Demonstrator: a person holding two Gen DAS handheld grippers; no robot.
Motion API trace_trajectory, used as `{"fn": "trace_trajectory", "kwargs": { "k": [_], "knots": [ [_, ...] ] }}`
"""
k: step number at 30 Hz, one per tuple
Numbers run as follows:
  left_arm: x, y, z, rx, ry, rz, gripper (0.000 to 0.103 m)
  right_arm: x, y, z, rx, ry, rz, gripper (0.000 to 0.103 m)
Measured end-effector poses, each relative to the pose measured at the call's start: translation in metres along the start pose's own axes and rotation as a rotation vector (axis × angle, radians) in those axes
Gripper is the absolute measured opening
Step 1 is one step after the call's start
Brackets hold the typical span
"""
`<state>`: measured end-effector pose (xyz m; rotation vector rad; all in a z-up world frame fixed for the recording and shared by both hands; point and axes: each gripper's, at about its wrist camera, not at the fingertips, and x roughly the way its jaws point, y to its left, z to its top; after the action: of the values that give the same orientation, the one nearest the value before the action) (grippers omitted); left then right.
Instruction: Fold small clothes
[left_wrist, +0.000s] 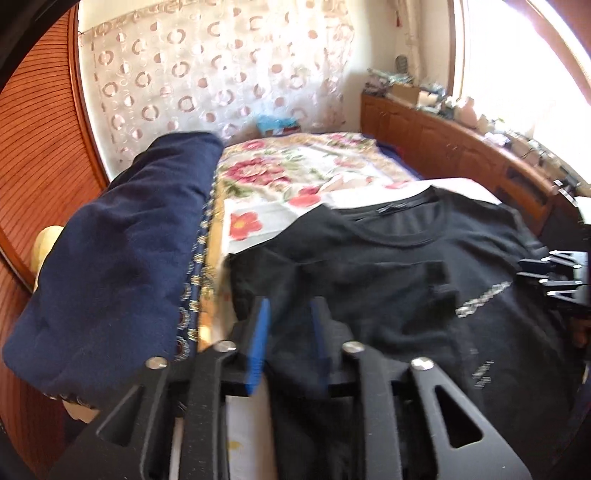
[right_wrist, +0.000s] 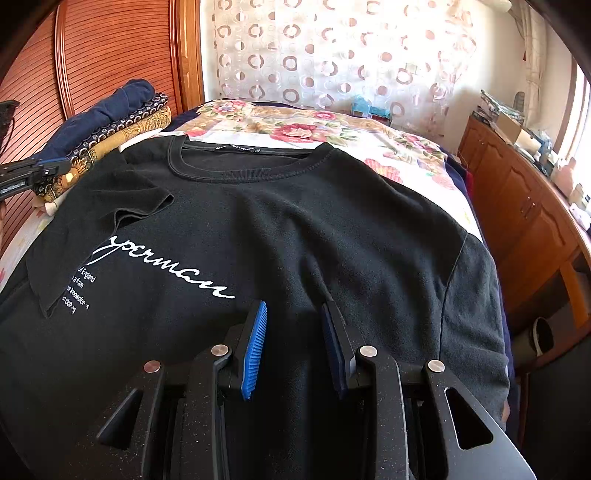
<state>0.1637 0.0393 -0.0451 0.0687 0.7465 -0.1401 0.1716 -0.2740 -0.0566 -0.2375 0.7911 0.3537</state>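
Both grippers have jaws partly spread with nothing pinched: left gripper (left_wrist: 288, 314) and right gripper (right_wrist: 291, 321) hover over the black T-shirt (right_wrist: 295, 221). T-shirt lies flat on the floral bedspread (right_wrist: 388, 147), one sleeve folded inward. Stack of folded clothes (right_wrist: 110, 122) sits beside its collar corner; bedspread beyond the collar lies bare.
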Motion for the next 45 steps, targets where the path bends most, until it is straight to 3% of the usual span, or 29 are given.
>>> {"fn": "trace_trajectory", "kwargs": {
  "k": [3, 5, 6, 8, 12, 19, 27, 34, 41, 45],
  "knots": [
    [-0.015, -0.011, -0.002, 0.005, -0.046, -0.037, 0.052, -0.001, -0.001, 0.000, 0.005, 0.000, 0.007, 0.032],
    [-0.024, -0.018, -0.004, 0.000, -0.078, -0.056, 0.079, -0.004, -0.005, 0.000, 0.020, -0.006, 0.008, 0.032],
    [-0.029, -0.020, -0.006, -0.004, -0.092, -0.074, 0.081, -0.007, -0.006, -0.001, 0.024, -0.015, 0.000, 0.032],
    [-0.035, -0.028, -0.011, -0.006, -0.099, -0.104, 0.081, -0.019, -0.010, -0.004, 0.026, -0.035, -0.008, 0.034],
    [-0.040, -0.045, -0.021, 0.016, -0.095, -0.122, 0.081, -0.050, -0.032, -0.018, 0.068, -0.082, -0.045, 0.050],
    [-0.034, -0.068, -0.039, 0.028, -0.054, -0.135, 0.081, -0.082, -0.093, -0.061, 0.199, -0.064, -0.139, 0.050],
    [-0.039, -0.086, -0.046, 0.034, -0.059, -0.161, 0.082, -0.089, -0.117, -0.101, 0.296, -0.023, -0.117, 0.050],
    [-0.039, -0.091, -0.049, 0.042, -0.055, -0.160, 0.081, -0.086, -0.123, -0.101, 0.299, -0.005, -0.061, 0.050],
    [-0.039, -0.091, -0.053, 0.035, -0.047, -0.166, 0.081, -0.087, -0.132, -0.105, 0.327, -0.011, -0.001, 0.034],
    [-0.040, -0.092, -0.055, 0.032, -0.050, -0.170, 0.082, -0.088, -0.127, -0.104, 0.295, -0.004, -0.026, 0.026]
  ]
}}
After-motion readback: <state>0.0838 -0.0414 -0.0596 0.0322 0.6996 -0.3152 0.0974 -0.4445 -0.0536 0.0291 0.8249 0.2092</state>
